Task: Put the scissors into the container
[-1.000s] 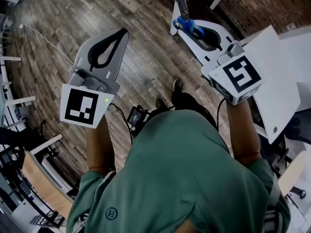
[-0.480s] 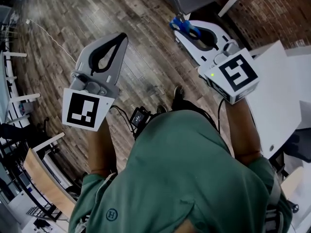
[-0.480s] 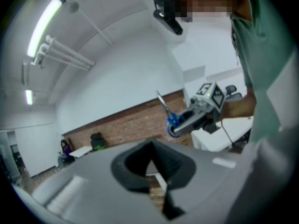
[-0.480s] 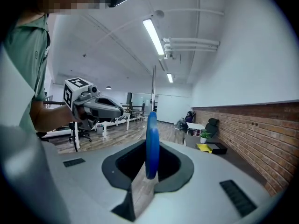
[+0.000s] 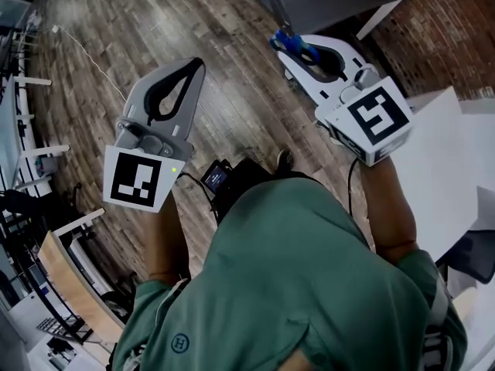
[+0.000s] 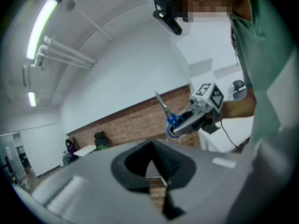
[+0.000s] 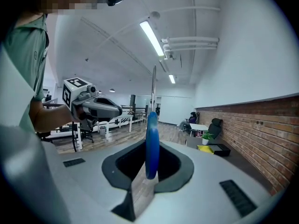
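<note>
Blue-handled scissors (image 7: 152, 139) with slim steel blades are pinched by the handle in the right tongs (image 5: 286, 52); the left tongs (image 5: 196, 68) are pressed together, empty.

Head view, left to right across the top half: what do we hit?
left tool → scissors blades → right tool, shut on the scissors' blue handles → white tabletop
</note>
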Motion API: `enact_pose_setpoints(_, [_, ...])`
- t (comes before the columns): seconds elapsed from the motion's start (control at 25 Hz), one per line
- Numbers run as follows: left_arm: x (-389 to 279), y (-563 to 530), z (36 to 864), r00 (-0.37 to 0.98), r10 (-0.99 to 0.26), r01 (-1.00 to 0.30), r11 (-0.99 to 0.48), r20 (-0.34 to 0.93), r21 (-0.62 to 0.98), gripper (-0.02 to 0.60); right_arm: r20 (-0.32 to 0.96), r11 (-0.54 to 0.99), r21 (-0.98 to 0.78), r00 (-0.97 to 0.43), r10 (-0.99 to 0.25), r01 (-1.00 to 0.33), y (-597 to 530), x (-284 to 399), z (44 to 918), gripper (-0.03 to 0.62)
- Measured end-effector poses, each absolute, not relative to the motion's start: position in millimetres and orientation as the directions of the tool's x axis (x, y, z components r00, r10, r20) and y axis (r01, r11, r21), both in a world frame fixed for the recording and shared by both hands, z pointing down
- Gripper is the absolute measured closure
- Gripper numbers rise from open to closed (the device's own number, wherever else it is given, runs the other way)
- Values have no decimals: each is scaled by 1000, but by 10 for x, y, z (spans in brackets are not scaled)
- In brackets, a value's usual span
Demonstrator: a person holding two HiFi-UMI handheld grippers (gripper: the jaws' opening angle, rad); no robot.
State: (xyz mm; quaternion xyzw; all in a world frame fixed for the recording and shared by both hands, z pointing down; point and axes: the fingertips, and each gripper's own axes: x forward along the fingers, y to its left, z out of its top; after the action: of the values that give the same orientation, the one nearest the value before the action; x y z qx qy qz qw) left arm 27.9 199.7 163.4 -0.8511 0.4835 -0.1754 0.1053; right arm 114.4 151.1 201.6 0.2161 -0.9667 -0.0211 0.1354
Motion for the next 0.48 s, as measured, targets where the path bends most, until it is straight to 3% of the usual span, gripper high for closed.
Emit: enact_pose_setpoints(0.48, [-19,1384,1701,530,-827,-761,-562,190,-323,578,279,889,102,-845,-455,-445,1015,899,2124,547])
